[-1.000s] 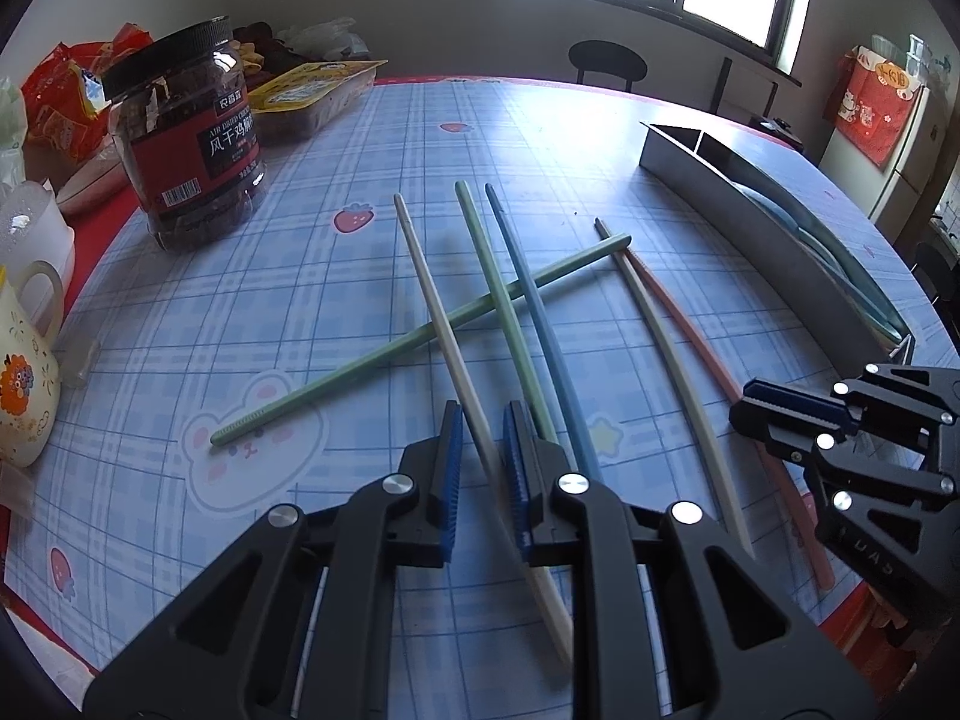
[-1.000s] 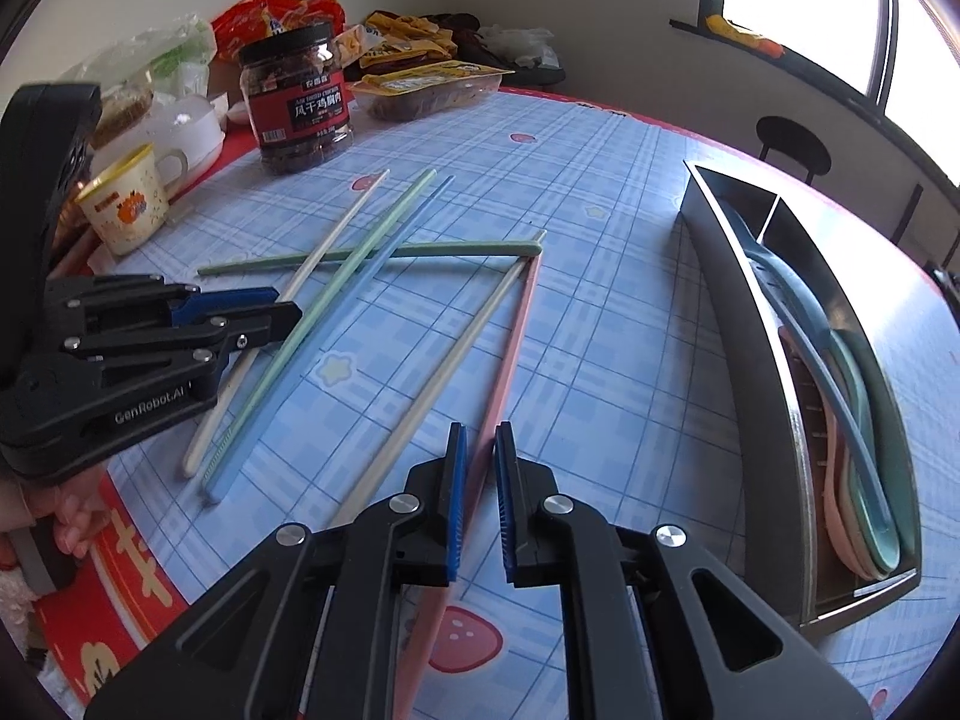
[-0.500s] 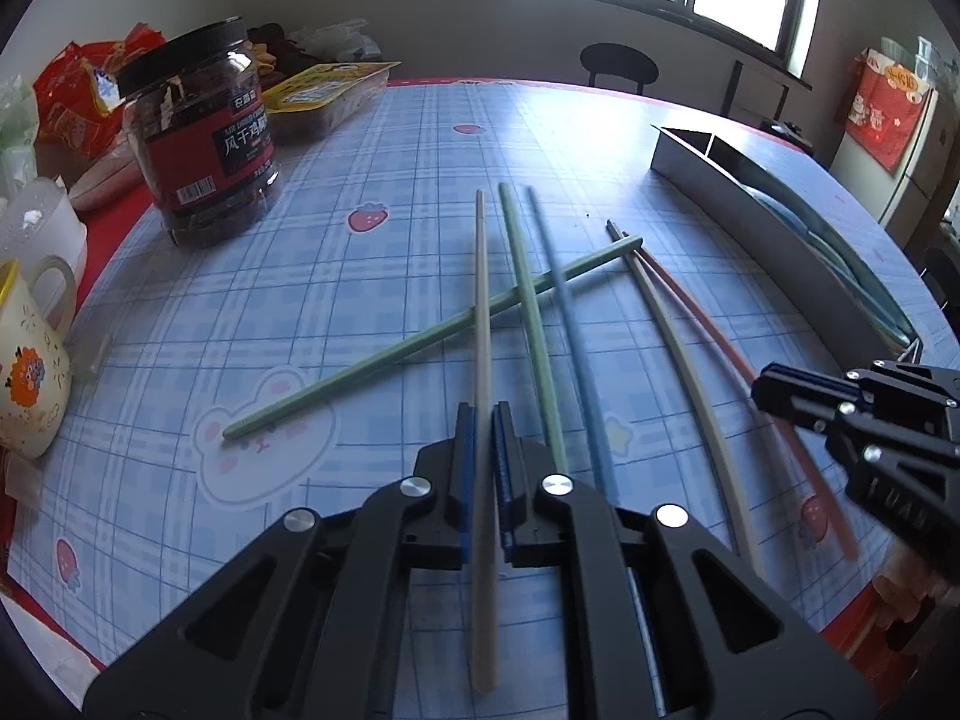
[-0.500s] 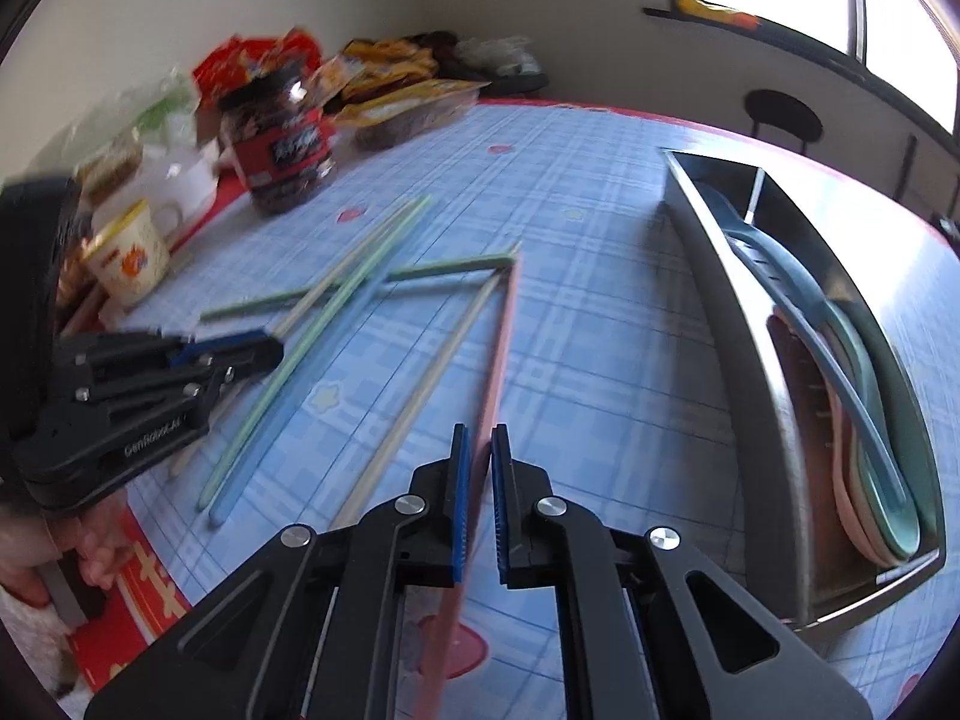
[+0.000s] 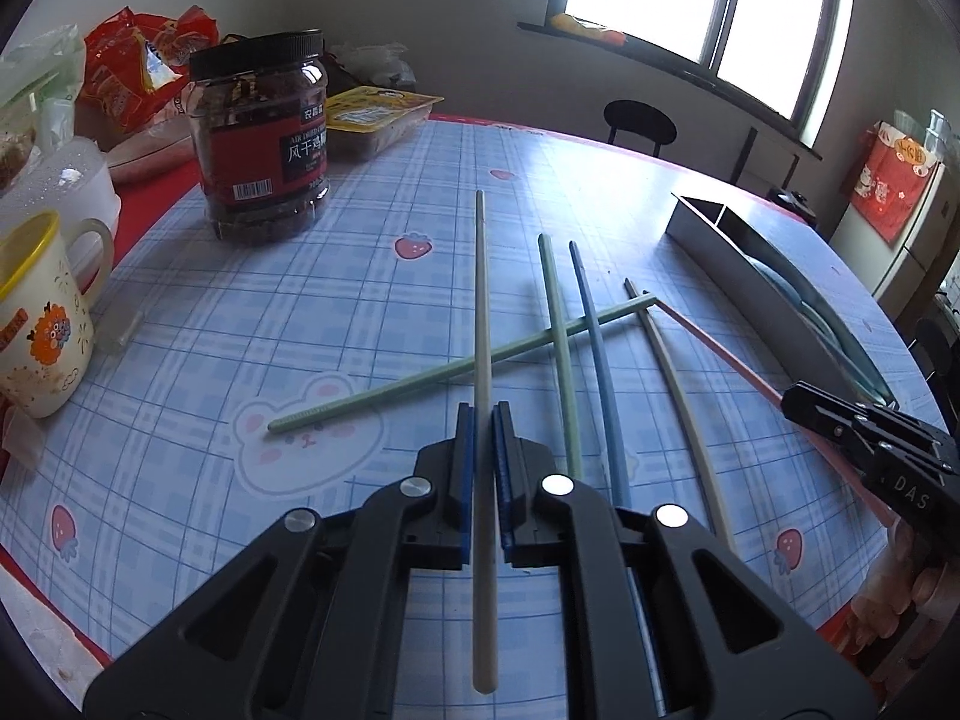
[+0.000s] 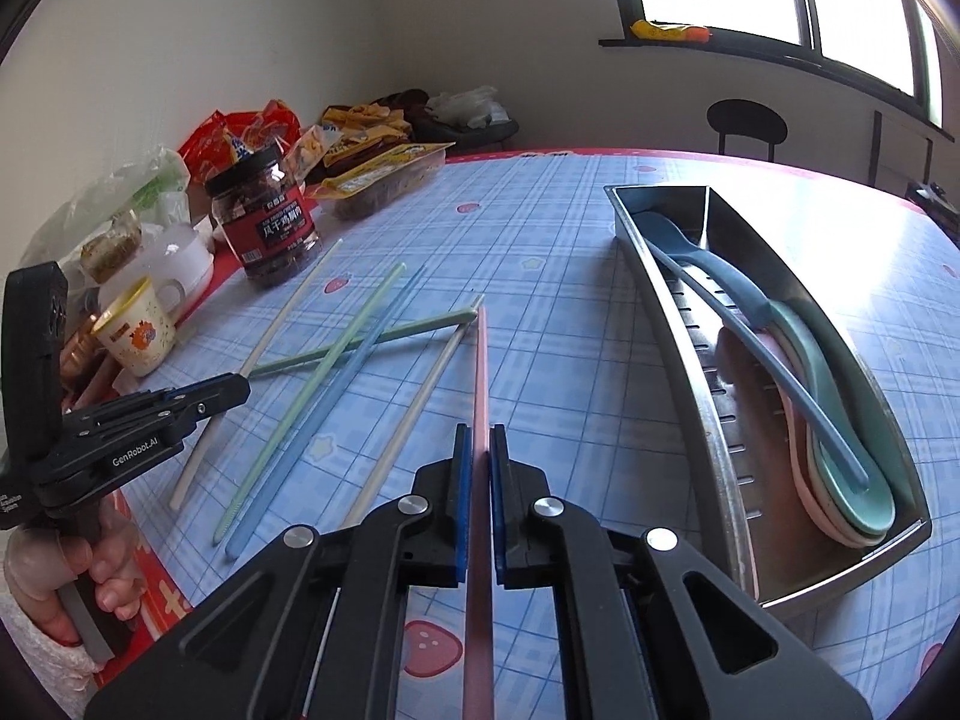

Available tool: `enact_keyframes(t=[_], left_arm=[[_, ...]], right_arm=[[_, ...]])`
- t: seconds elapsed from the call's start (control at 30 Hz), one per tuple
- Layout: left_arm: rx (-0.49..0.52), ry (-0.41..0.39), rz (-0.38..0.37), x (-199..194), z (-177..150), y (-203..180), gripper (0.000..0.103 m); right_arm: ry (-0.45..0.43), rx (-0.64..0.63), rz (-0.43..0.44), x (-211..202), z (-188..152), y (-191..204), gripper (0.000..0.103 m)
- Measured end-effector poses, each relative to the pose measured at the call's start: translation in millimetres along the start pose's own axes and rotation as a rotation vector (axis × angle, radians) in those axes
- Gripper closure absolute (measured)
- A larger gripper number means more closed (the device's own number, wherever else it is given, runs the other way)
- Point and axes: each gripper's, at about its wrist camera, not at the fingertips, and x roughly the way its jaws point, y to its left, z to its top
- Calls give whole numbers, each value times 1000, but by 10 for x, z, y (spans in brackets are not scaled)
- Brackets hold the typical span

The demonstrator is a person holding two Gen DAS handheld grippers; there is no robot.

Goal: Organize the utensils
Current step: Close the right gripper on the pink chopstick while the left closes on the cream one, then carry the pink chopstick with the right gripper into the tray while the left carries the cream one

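Tools [image 5: 483, 420] [image 6: 480, 438] each clamp 1 chopstick [image 5: 482, 300] [image 6: 480, 372].

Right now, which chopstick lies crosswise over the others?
The darker green chopstick. It runs diagonally across the table, crossing the light green and blue ones, which lie roughly parallel.

The tray [image 6: 708, 420] is shiny brushed metal. The chopsticks [image 5: 561, 336] look like smooth matt plastic. A glossy checked plastic cloth [image 5: 372, 276] covers the tabletop. The jar [image 5: 264, 144] is clear glossy plastic with a black lid.
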Motion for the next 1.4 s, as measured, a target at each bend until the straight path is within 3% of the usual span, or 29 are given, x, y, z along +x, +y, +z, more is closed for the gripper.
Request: enact_keyframes(t=[0.4, 0.8, 0.93, 1.13, 1.4], left_arm=[[-12, -17, -10, -34, 1, 42, 92], [-15, -34, -7, -143, 18, 10, 93], [-61, -38, -39, -250, 93, -31, 93], [-65, -40, -113, -336, 247, -411, 93], [-96, 15, -278, -115, 457, -1189, 93]], right_arm=[[-34, 24, 18, -72, -9, -58, 97], [-129, 85, 115, -252, -29, -186, 97], [-143, 85, 156, -305, -24, -192, 97], [-180, 130, 227, -494, 115, -424, 97], [-204, 149, 174, -591, 476, -1013, 97]])
